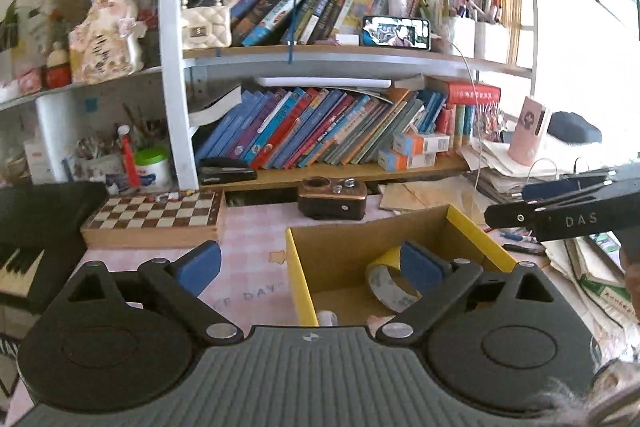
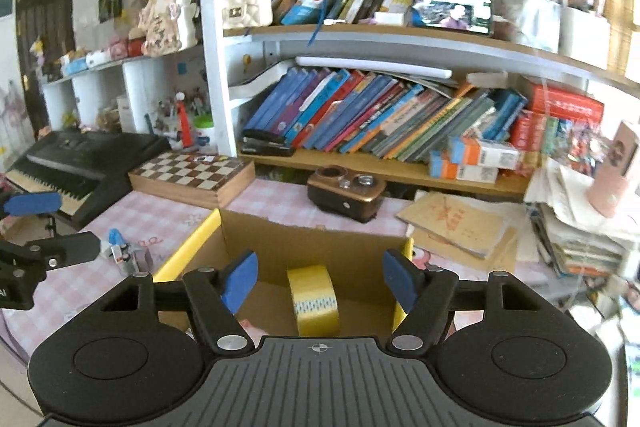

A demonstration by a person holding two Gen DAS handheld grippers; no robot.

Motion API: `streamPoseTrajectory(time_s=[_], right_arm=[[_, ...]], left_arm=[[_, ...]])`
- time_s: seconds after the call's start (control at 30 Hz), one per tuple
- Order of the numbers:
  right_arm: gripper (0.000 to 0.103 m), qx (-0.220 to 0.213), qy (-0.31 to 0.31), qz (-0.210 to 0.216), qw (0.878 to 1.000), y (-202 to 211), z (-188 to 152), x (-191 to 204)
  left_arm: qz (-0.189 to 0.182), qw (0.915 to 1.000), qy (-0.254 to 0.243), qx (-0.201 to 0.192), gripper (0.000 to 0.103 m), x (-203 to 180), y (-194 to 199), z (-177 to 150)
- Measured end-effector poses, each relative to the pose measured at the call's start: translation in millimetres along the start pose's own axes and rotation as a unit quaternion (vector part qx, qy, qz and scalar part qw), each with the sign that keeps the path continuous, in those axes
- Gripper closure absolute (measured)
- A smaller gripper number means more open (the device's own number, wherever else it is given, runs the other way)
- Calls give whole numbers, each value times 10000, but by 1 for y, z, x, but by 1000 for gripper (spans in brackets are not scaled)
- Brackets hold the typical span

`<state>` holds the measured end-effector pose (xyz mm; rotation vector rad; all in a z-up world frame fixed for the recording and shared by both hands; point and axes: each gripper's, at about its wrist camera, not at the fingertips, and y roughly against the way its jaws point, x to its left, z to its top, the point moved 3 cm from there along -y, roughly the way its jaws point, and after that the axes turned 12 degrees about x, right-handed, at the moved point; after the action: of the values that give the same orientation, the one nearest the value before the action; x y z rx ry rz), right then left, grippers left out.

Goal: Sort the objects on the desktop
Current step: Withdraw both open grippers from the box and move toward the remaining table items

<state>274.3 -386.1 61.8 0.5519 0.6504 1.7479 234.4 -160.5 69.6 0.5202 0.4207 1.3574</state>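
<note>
One yellow tape roll (image 2: pixel 314 301) stands on edge (printed band showing) at lower centre inside the cardboard box (image 2: pixel 320 247); both grippers, left (image 1: pixel 310 267) and right (image 2: pixel 320 285), gape empty.

1. Roll of yellow tape (image 1: pixel 390 281): right part hidden behind the left gripper's blue pad (image 1: pixel 420 267).
2. Keyboard (image 1: pixel 24 267): cut off by the left edge.
3. Small objects (image 2: pixel 126 253) on the pink cloth: too blurred to identify.
4. Book spines (image 2: pixel 380 123): titles unreadable.
</note>
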Motion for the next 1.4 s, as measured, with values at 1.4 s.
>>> streamPoseTrajectory(time_s=[1.4], right_arm=[[27,489,-1168,-905,9878,55,-160,160]], left_arm=[[-104,9970,360,675,2,92,82,-149]])
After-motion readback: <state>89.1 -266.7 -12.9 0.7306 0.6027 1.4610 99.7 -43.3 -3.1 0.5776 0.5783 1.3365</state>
